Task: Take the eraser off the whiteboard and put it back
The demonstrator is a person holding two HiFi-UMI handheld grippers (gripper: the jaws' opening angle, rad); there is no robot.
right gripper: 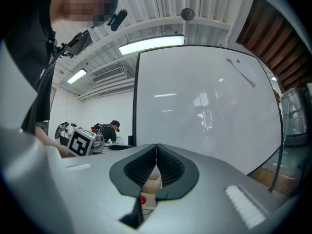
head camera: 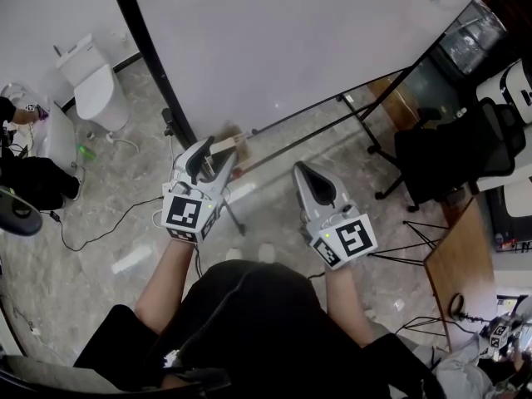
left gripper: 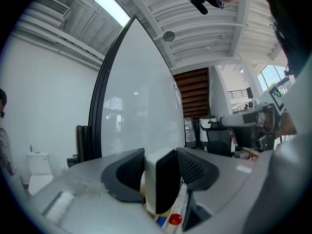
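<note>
A white eraser with a black face (left gripper: 162, 179) stands upright between the ribbed pads of my left gripper (left gripper: 161, 165), which is shut on it. In the head view the left gripper (head camera: 218, 158) points at the lower edge of the big whiteboard (head camera: 291, 40), just in front of it. The board (left gripper: 141, 111) fills the middle of the left gripper view. My right gripper (head camera: 304, 173) is held beside the left one, a little farther from the board. Its jaws (right gripper: 156, 156) are shut with nothing between them, and the whiteboard (right gripper: 204, 106) stands ahead.
The board's black stand legs (head camera: 366, 127) spread over the tiled floor. A black office chair (head camera: 453, 152) and a wooden tabletop (head camera: 461, 264) are at the right. A white toilet-like fixture (head camera: 96, 86) and a floor cable (head camera: 100, 227) are at the left. Another person (right gripper: 113, 128) stands far off.
</note>
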